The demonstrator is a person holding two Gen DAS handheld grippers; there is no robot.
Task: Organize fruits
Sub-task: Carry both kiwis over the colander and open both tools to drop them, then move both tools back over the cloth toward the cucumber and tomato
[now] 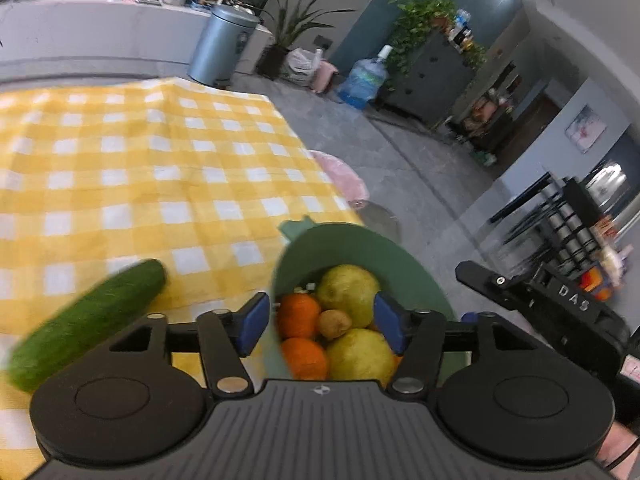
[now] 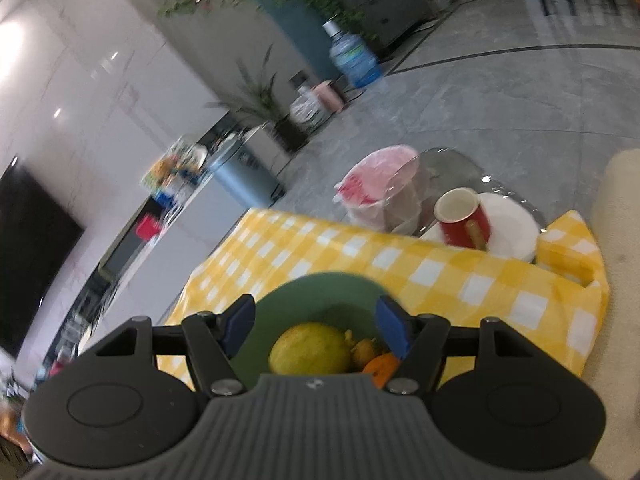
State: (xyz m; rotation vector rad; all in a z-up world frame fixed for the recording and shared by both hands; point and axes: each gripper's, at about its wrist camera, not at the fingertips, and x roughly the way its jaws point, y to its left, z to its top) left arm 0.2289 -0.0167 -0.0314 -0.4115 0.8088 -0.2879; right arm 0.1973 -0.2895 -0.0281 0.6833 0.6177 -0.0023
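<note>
The green bowl is the landmark here; it sits on a table under a yellow-and-white checked cloth, close to the cloth's right-hand edge in the left wrist view. Well to the left of the bowl, a cucumber lies flat on the cloth, apart from everything else. Directly over the bowl's near side hangs the left gripper, its blue pads parted with nothing pressed between them; the bowl's rim shows just inside the left pad. Inside the bowl lie two oranges on the left, a small brown kiwi in the middle and two yellow-green pears toward the right, all touching one another. To the right of the bowl, part of the right gripper's black body shows at the frame edge.

From the right wrist view, the right gripper also hovers above the bowl with its pads spread and empty. Beyond the bowl, off the cloth's far edge, a red cup lies tilted against white plates
</note>
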